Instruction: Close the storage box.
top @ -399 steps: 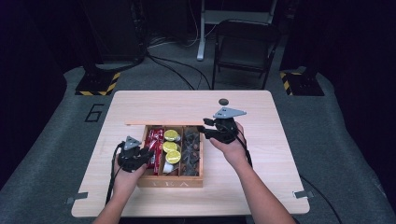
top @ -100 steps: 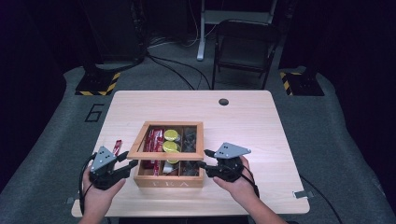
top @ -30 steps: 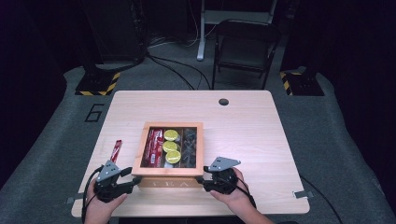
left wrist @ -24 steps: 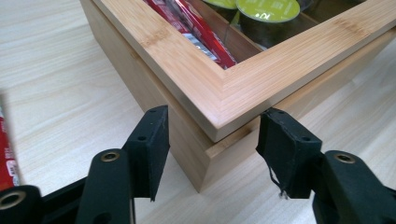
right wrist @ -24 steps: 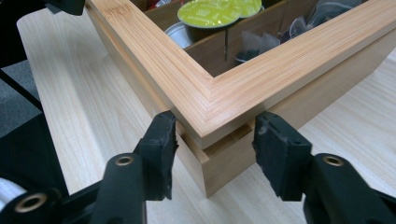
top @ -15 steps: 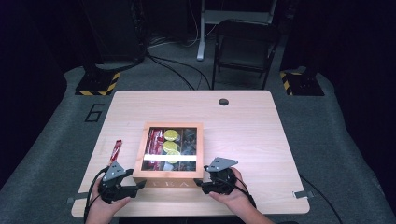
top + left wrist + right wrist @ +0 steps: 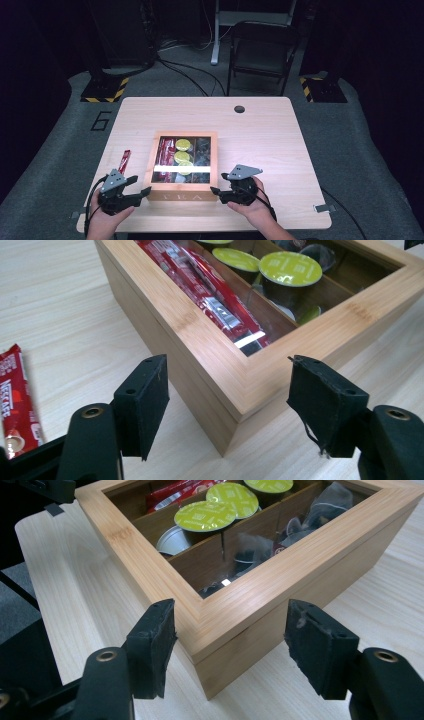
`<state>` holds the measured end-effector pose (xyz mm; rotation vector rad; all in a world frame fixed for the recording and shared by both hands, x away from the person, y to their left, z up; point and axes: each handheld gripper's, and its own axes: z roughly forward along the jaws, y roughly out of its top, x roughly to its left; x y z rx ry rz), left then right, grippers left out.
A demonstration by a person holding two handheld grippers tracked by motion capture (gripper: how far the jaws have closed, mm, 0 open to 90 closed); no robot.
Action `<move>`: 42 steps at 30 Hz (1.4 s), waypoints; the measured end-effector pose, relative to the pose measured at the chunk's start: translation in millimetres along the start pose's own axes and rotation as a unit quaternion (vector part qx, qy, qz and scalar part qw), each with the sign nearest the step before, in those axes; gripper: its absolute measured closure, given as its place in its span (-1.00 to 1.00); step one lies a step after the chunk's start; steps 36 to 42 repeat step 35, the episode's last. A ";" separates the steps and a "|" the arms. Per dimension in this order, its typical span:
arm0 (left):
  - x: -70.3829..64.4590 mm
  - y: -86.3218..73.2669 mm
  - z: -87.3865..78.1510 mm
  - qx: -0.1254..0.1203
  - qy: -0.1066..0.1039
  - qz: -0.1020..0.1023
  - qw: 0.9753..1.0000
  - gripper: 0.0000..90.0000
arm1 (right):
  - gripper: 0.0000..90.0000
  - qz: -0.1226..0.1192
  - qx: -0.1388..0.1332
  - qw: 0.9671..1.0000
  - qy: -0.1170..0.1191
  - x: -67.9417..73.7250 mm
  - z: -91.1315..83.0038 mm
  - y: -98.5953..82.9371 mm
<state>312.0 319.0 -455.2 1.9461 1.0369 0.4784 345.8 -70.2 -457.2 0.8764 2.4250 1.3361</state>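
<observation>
pale wooden table [image 7: 280, 140] carries the lidded wooden box [image 7: 183, 191]. left gripper [image 7: 227, 410] and right gripper [image 7: 230, 645] are both spread and empty, each straddling a front corner, not touching. judged step: lid closed; next, back away.

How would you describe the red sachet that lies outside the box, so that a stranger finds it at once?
Start at the wooden box in the middle of the table. Look at the bare tabletop beside its left wall, just beyond the left gripper. The red Nescafé sachet lies there alone, while the other red sachets sit inside, under the glass lid.
</observation>
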 end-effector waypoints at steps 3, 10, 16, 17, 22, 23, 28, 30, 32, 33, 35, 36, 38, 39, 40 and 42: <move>3.3 1.0 -2.0 -0.003 -0.001 -0.007 1.000 -0.24 | -0.19 0.006 -0.005 1.000 -0.005 -2.5 -3.7 0.7; 12.6 3.1 -5.8 -0.020 0.001 -0.026 0.999 -0.23 | -0.19 0.013 -0.004 1.000 -0.016 -9.4 -10.1 -0.5; 21.8 3.0 -4.5 -0.029 0.007 -0.044 0.999 -0.22 | -0.19 0.019 -0.003 0.999 -0.029 -14.6 -13.7 -3.6; 23.5 3.2 -4.4 -0.025 0.009 -0.045 0.999 -0.22 | -0.19 0.022 -0.004 0.999 -0.031 -15.7 -14.2 -4.4; 30.9 2.2 0.9 -0.024 0.016 -0.055 0.998 -0.21 | -0.17 0.031 0.000 0.999 -0.045 -23.5 -16.6 -9.3; 32.7 2.3 1.6 -0.018 0.015 -0.055 0.998 -0.21 | -0.17 0.034 0.002 0.998 -0.047 -25.2 -17.3 -10.7; 40.2 1.2 6.2 -0.014 0.032 -0.051 0.998 -0.20 | -0.17 0.050 0.006 0.997 -0.066 -36.9 -19.6 -17.3; 43.7 0.7 7.4 -0.009 0.036 -0.050 0.998 -0.20 | -0.16 0.057 0.009 0.996 -0.073 -41.4 -20.5 -19.7; 46.2 -0.2 8.7 -0.010 0.040 -0.054 0.998 -0.20 | -0.16 0.063 0.011 0.995 -0.077 -44.7 -20.9 -21.9; 47.7 -0.9 9.5 -0.012 0.041 -0.057 0.997 -0.20 | -0.16 0.066 0.011 0.995 -0.075 -45.9 -21.0 -22.7; 49.9 -1.4 9.4 -0.008 0.041 -0.060 0.997 -0.20 | -0.16 0.068 0.015 0.995 -0.077 -47.5 -20.9 -24.2; 49.9 -1.4 9.4 -0.008 0.041 -0.060 0.997 -0.20 | -0.16 0.068 0.015 0.995 -0.077 -47.5 -20.9 -24.2; 49.9 -1.4 9.4 -0.008 0.041 -0.060 0.997 -0.20 | -0.16 0.068 0.015 0.995 -0.077 -47.5 -20.9 -24.2; 49.9 -1.4 9.4 -0.008 0.041 -0.060 0.997 -0.20 | -0.16 0.068 0.015 0.995 -0.077 -47.5 -20.9 -24.2; 49.9 -1.4 9.4 -0.008 0.041 -0.060 0.997 -0.20 | -0.16 0.068 0.015 0.995 -0.077 -47.5 -20.9 -24.2; 49.9 -1.4 9.4 -0.008 0.041 -0.060 0.997 -0.20 | -0.16 0.068 0.015 0.995 -0.077 -47.5 -20.9 -24.2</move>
